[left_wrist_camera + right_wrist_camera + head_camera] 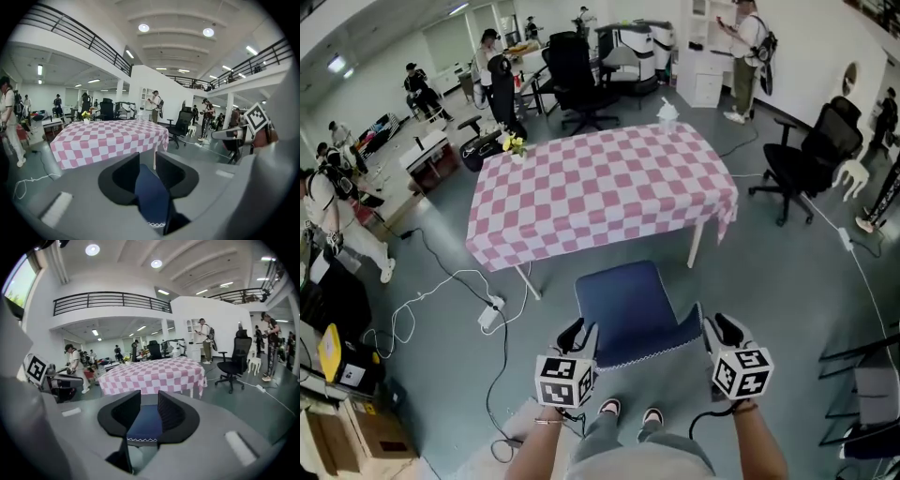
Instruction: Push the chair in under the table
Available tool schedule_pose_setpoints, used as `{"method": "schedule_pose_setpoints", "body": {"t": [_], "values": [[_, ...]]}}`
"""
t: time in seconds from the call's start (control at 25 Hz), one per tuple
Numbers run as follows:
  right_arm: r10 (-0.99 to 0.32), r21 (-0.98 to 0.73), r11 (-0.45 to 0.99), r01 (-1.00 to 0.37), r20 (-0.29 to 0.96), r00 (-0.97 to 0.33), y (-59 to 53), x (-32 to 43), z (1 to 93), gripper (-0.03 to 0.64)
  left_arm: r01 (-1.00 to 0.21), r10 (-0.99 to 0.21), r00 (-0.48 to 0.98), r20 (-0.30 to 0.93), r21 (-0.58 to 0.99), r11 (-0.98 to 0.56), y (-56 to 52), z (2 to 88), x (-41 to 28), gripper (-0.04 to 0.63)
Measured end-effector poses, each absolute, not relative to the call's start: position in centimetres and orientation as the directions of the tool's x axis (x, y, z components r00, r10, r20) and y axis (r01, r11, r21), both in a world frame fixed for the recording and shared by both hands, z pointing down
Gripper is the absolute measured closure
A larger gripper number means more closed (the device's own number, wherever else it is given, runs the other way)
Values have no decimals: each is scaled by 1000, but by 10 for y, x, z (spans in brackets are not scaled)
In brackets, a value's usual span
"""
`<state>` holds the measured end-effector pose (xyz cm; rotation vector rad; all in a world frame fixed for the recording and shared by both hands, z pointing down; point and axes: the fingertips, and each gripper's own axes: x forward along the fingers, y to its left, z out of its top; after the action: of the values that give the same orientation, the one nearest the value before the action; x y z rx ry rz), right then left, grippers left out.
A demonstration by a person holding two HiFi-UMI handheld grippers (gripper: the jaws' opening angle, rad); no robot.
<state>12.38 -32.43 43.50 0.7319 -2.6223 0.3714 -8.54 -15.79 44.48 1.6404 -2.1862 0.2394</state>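
A blue chair (626, 305) stands just in front of the table (600, 192), which wears a pink-and-white checked cloth. The seat faces the table and the backrest is nearest me. My left gripper (577, 333) is shut on the backrest's left end, and the blue edge (152, 194) fills the gap between its jaws. My right gripper (719, 327) is shut on the right end, with the white-stitched blue rim (143, 427) between its jaws. Both gripper views look past the chair at the table (105, 140) (157, 373).
A white power strip (490, 314) and cables lie on the floor left of the chair. A black office chair (811, 155) stands at the right and another (577, 80) behind the table. Yellow flowers (515, 144) sit on the table's far left corner. Several people stand around the room.
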Motion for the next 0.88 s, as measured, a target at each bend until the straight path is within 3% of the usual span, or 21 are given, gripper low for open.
{"method": "schedule_pose_setpoints", "body": {"t": [0.24, 0.48, 0.68, 0.88], "values": [[-196, -67, 962, -265, 508, -839, -313, 113, 452, 506, -974, -856, -191, 481, 17, 227, -150, 464, -64, 485], [41, 58, 993, 106, 662, -749, -294, 121, 488, 505, -1000, -803, 1, 597, 4, 1, -140, 490, -26, 481], [137, 100, 943, 319, 755, -642, -289, 124, 515, 505, -990, -734, 46, 678, -67, -124, -132, 512, -13, 474], [147, 158, 851, 501, 844, -515, -286, 127, 543, 505, -965, -608, 37, 793, -129, -227, -123, 548, -3, 462]]}}
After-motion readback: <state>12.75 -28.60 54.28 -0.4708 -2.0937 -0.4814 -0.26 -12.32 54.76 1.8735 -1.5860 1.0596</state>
